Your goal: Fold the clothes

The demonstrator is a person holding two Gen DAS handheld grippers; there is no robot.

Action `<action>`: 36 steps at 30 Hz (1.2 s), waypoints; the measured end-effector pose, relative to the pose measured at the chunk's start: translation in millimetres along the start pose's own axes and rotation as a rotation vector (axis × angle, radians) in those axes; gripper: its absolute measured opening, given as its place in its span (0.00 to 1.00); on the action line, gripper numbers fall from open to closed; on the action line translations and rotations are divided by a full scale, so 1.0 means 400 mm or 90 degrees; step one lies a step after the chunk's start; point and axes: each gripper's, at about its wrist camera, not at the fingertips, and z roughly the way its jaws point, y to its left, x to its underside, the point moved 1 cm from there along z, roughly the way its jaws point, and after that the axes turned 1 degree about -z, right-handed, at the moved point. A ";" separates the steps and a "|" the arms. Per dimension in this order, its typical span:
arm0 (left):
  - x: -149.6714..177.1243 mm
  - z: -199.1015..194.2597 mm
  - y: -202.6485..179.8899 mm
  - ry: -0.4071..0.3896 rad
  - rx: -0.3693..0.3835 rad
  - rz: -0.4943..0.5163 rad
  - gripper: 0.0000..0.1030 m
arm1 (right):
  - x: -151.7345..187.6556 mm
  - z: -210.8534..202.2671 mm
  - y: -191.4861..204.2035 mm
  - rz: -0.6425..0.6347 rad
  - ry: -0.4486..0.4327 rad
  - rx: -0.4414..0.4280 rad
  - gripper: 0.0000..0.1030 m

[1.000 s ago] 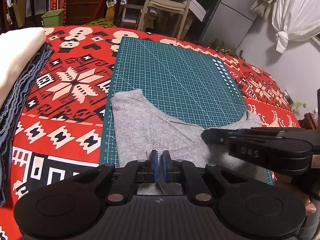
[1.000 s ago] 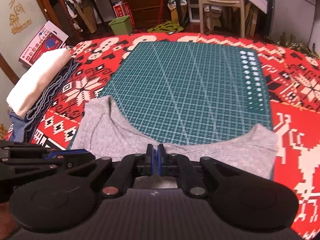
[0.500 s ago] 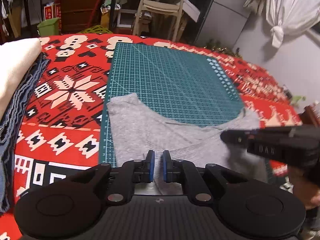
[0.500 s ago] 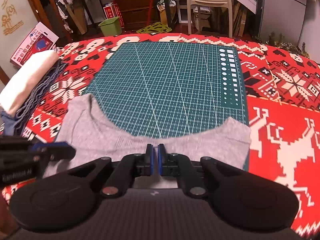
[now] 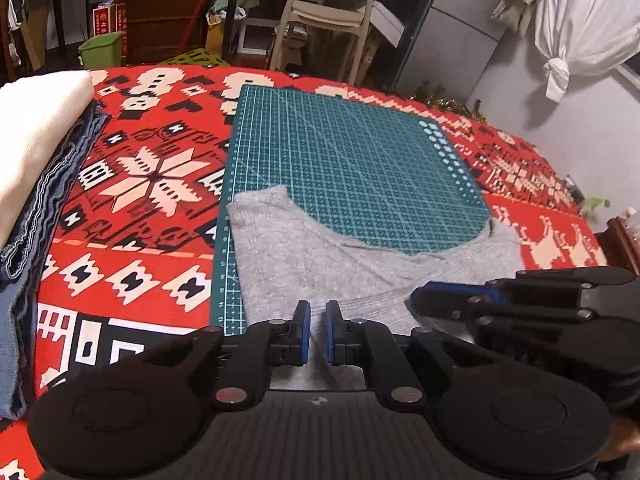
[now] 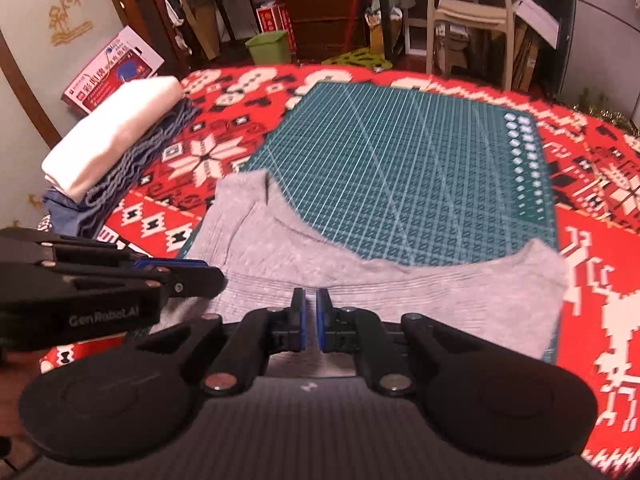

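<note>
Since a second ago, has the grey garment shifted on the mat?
Yes. The garment has slid left: its left corner now overhangs the mat's left edge onto the red cloth.

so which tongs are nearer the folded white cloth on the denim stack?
Left. The left tongs sit over the grey garment's near edge on the side toward the white cloth; the right tongs are further along that edge, away from the stack.

Far cutting mat (image 5: 360, 168) lies bare — folded stack (image 6: 116, 136) crowds the left.
</note>
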 end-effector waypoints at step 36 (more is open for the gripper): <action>0.025 0.021 -0.109 0.035 0.032 0.069 0.07 | 0.021 -0.094 -0.271 0.119 -0.067 0.114 0.06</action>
